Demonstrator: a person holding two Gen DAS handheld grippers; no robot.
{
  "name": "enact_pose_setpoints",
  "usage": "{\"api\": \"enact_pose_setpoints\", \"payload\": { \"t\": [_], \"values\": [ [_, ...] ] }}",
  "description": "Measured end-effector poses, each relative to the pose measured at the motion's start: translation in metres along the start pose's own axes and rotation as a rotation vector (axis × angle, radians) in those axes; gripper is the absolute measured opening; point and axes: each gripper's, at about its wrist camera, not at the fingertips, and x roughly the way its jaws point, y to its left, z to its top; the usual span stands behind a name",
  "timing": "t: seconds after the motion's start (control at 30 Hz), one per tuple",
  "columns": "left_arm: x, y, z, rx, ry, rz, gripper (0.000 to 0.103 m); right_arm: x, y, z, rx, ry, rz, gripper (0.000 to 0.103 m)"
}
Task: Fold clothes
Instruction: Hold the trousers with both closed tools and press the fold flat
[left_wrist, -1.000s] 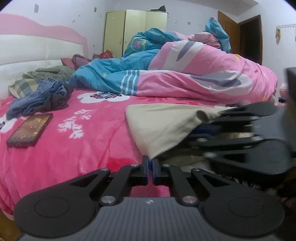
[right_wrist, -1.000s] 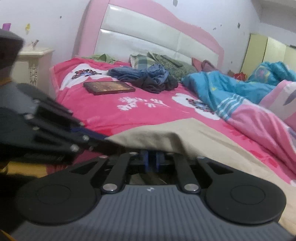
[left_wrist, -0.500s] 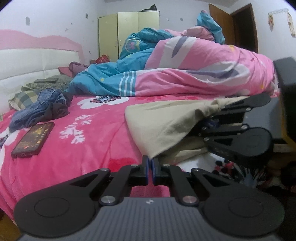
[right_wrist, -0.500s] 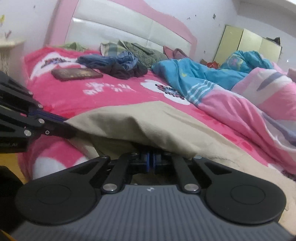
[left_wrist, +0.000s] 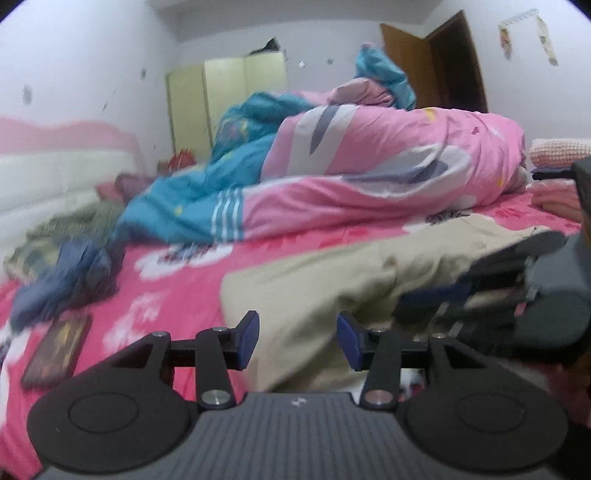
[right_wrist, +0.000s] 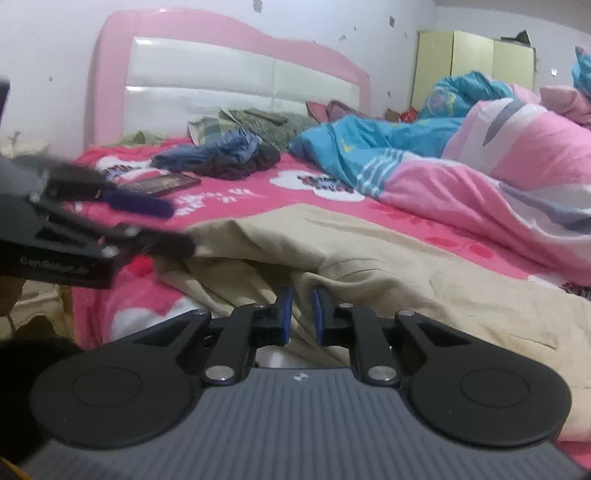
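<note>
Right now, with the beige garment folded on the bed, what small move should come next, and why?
Probably draw both grippers back clear. The left gripper has just been opening its jaws, nothing pinched between them; the right gripper's jaws have parted slightly too, over the beige garment, which lies doubled over on the bed.

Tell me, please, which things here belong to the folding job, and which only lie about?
Job: beige garment, left gripper, right gripper.
Lying about: phone, blue clothes heap, pink and blue quilt.
</note>
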Motion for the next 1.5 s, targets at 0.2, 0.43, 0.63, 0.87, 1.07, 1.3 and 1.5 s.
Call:
{"api": "enact_pose_setpoints", "payload": {
  "t": [0.2,0.43,0.63,0.87,1.07,1.3,1.5],
  "values": [
    [0.009,-0.017,-0.004,0.109,-0.038,-0.02,0.003,0.007,0.006,-0.001,-0.019,-0.006,-0.056,0.004],
    [0.006,-0.025,-0.032,0.243,0.03,-0.06,0.002,0.03,0.008,-0.009,-0.014,0.053,-0.123,0.001],
    [0.006,-0.021,-0.037,0.251,0.033,-0.068,0.002,-0.012,-0.016,0.004,0.057,0.089,0.003,0.006],
    [0.008,-0.019,-0.041,0.25,0.045,-0.074,0.002,-0.03,-0.029,0.033,0.052,-0.1,-0.014,0.006],
    [0.011,-0.018,-0.044,0.251,0.085,-0.084,0.002,0.0,-0.038,-0.012,0.058,0.109,-0.047,0.003],
    [0.008,-0.016,-0.04,0.214,0.111,-0.082,0.002,-0.023,-0.035,0.028,0.073,-0.055,-0.007,0.006],
    [-0.026,0.003,-0.021,0.021,0.102,-0.12,0.012,0.018,-0.058,-0.008,0.284,0.059,0.135,0.007]
  ]
}}
